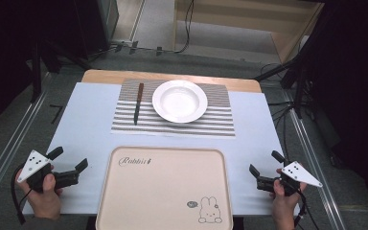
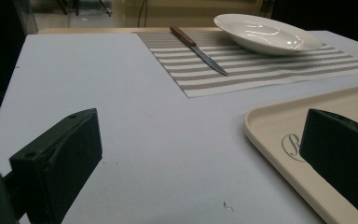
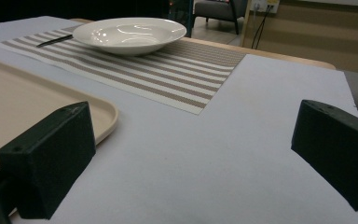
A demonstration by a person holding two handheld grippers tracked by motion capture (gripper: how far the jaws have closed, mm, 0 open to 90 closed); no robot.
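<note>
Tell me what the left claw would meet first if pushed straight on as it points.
Probably the tray: the left claw angles toward its near corner, and one jaw already overlaps that edge in its own view. Height over the rim is unclear.

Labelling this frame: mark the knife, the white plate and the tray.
knife [image 1: 137, 103]: high view, middle of its length.
white plate [image 1: 179, 100]: high view, centre of bowl.
tray [image 1: 165, 187]: high view, bare middle.

white-covered table [image 1: 84, 120], striped placemat [image 1: 220, 122] beyond, beige tray [image 1: 167, 187] near, maybe plastic
</note>
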